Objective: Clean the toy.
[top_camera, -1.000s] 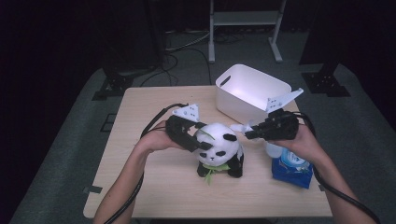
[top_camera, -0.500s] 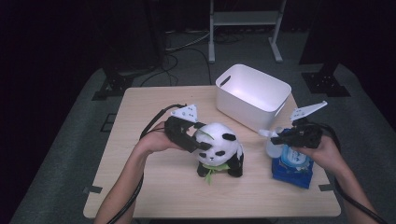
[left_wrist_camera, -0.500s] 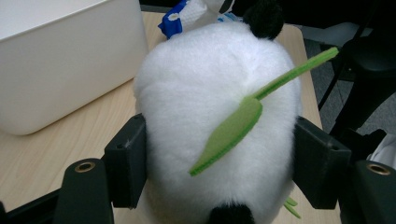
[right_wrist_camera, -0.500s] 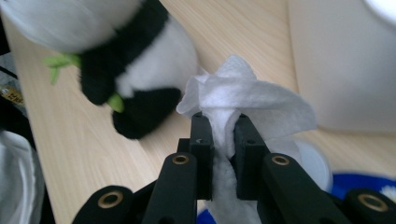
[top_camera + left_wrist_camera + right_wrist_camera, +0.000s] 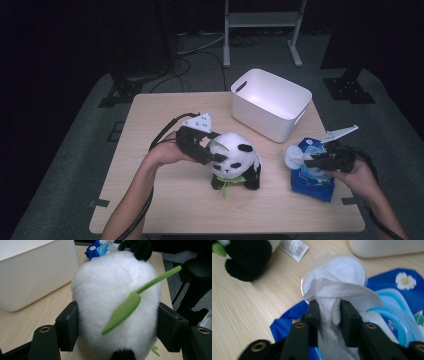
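moved since a second ago: right gripper [image 5: 307,161], away from the panda's [image 5: 235,160] head, out and down to the pack of wipes [image 5: 312,187] at the table's [image 5: 160,125] right edge. jaws just opening there, now a little apart, with a bunched white wipe [image 5: 337,290] loosely between them, no longer pinched hard. wipe pulled up out of the pack's round lid hole, not clear whether free of the sheets below.

left gripper [image 5: 215,152] in place, jaws about half open and pressed into both sides of the panda's soft white head [image 5: 115,302], a green felt leaf [image 5: 122,312] lying across the top. panda sitting mid-table, well apart from the pack, near the white bin [image 5: 260,120].

risks from here:
- wipe slipping out of the slack jaws and dropping back on the pack, if lifted without closing again.
- whole pack lifting or sliding off the near edge, if pulled fast with nothing holding it down.
- second sheet trailing out after the first.
- plush squashing and twisting out of the left jaws, if tugged sideways.

count: two grippers, one panda, one pack of wipes, one wipe drawn up, one bin, one table.
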Available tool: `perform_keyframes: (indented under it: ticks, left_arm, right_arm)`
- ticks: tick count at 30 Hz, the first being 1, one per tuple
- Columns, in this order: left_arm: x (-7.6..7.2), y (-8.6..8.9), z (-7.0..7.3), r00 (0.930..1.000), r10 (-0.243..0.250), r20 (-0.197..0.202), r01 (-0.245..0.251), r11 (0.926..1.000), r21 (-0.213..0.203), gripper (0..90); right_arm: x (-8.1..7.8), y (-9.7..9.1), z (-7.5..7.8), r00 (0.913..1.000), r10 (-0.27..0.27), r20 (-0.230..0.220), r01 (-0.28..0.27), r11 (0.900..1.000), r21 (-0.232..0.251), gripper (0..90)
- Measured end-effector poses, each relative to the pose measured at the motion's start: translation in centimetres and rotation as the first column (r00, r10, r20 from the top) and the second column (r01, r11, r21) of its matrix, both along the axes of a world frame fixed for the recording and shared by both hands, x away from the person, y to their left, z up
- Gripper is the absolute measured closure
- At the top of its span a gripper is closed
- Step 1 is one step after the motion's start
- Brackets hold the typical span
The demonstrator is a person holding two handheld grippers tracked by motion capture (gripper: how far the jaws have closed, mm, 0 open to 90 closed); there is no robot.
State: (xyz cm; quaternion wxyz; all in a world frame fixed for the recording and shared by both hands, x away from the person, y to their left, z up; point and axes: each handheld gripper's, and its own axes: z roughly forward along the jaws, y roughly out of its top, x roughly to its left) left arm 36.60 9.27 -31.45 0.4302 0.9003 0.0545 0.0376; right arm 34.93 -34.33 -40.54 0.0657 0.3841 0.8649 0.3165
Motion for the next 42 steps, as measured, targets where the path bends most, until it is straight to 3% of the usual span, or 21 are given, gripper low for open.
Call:
perform_keyframes:
  ticks: [4,7,14,17,22,28,42]
  left_arm:
    - [0.0,-0.1,0.0,1.0000,-0.002,0.000,0.002,1.0000,-0.001,28.6]
    - [0.0,-0.1,0.0,1.0000,-0.003,0.000,0.003,1.0000,-0.001,28.6]
    - [0.1,-0.2,0.1,1.0000,-0.004,0.001,0.004,1.0000,0.009,28.5]
    - [0.1,-0.2,0.1,1.0000,0.001,-0.004,-0.001,1.0000,0.006,28.4]
    - [0.3,-0.2,0.1,1.0000,0.001,-0.007,-0.001,1.0000,0.007,28.4]
    - [0.3,-0.1,0.1,0.9999,0.004,-0.009,-0.004,1.0000,0.003,28.3]
    - [0.4,0.8,0.0,0.9997,0.020,-0.016,-0.020,0.9998,-0.005,28.3]
  right_arm:
    - [-0.4,-0.7,-0.2,0.9998,-0.019,-0.005,0.019,0.9998,0.010,55.5]
    - [-0.7,-1.2,0.2,0.9998,-0.020,0.002,0.020,0.9992,0.034,54.9]
    - [-1.3,-1.8,1.2,0.9996,-0.028,0.010,0.028,0.9990,0.035,48.7]
    - [-1.6,-1.5,1.7,0.9990,-0.024,0.039,0.022,0.9989,0.040,47.1]
    - [-1.5,-0.3,2.8,0.9967,0.020,0.078,-0.024,0.9983,0.053,46.2]
    - [-1.0,2.0,3.4,0.9928,0.083,0.086,-0.089,0.9938,0.066,45.8]
    - [1.1,7.6,2.3,0.9696,0.235,0.069,-0.242,0.9609,0.134,43.1]
